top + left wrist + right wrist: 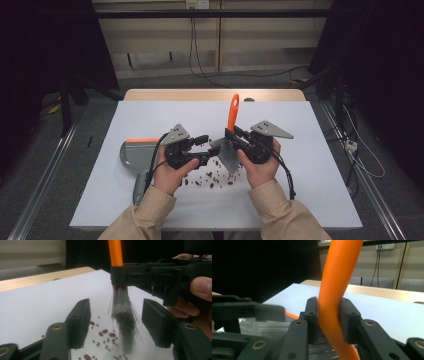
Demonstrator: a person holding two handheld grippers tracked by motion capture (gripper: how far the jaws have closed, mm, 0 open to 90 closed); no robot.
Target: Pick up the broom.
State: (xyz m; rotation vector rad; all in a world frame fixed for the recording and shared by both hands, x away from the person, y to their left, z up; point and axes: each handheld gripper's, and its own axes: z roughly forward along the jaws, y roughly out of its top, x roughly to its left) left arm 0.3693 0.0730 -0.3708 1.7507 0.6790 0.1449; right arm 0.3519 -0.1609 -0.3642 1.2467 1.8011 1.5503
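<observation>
- The right gripper, right of centre in the high view, has its jaws clamped on the orange handle of the brush.
- The left gripper has its jaws parted around the grey bristles, not pressing them.
- Beans lie scattered at lower centre of the desk.
- The dustpan waits at left; sweeping seems barely begun.

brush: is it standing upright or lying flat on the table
Upright. The brush has its orange handle pointing up, clamped by the right gripper, and its grey bristles hang down onto the white table among the beans.
</observation>
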